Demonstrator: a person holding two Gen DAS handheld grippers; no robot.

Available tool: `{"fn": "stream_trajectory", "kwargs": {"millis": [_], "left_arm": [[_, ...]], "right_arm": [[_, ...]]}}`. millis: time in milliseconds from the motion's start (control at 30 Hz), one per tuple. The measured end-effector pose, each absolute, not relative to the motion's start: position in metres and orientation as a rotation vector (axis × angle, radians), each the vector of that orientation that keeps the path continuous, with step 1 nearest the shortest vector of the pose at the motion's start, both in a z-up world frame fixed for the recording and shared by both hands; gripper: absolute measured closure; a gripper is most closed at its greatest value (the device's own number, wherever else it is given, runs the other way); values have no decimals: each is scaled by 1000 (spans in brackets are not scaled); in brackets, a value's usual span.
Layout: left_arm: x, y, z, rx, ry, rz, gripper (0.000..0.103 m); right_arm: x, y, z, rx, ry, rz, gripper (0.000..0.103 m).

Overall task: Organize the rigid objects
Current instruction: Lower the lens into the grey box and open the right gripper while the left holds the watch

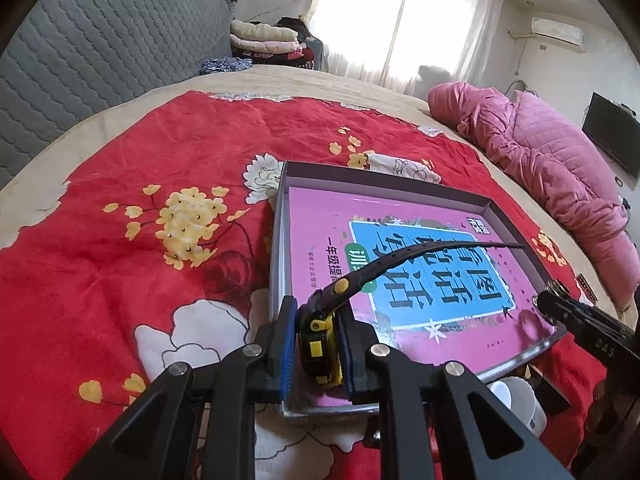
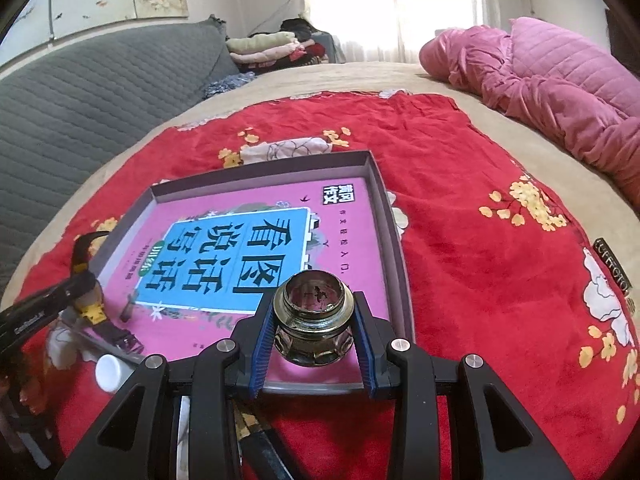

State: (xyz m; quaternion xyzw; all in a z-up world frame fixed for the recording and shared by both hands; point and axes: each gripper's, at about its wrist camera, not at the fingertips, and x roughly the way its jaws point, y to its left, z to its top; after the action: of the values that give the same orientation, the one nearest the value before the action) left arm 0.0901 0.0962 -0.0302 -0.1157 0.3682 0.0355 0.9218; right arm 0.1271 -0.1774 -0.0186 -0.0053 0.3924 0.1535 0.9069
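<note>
A black and yellow wristwatch point(image 1: 320, 344) is clamped between the blue pads of my left gripper point(image 1: 318, 340), which is shut on it. Its strap point(image 1: 400, 264) arcs up over a shallow grey box point(image 1: 282, 216) holding a pink and blue book point(image 1: 320, 216). In the right wrist view my right gripper point(image 2: 314, 332) is shut on a small open glass jar point(image 2: 314, 308), upright over the box's near edge point(image 2: 394, 248). The left gripper point(image 2: 76, 284) with the watch point(image 2: 94, 312) shows at the box's left corner. The right gripper's tip point(image 1: 560, 300) enters the left wrist view at the right.
The box lies on a red flowered blanket point(image 1: 120, 280) on a bed. A white cap point(image 2: 110, 372) and a dark pen-like object point(image 2: 260, 440) lie near the box's front. A pink quilted jacket point(image 2: 560, 80), folded clothes point(image 1: 264, 40) and a grey headboard point(image 1: 100, 40) border the bed.
</note>
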Motion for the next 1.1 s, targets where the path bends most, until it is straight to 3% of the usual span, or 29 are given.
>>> {"fn": "stream_trajectory", "kwargs": {"millis": [1100], "left_arm": [[77,79,-29,-156,796,43,82]], "right_arm": [[124,-185,-24,-19,826,299,66]]}}
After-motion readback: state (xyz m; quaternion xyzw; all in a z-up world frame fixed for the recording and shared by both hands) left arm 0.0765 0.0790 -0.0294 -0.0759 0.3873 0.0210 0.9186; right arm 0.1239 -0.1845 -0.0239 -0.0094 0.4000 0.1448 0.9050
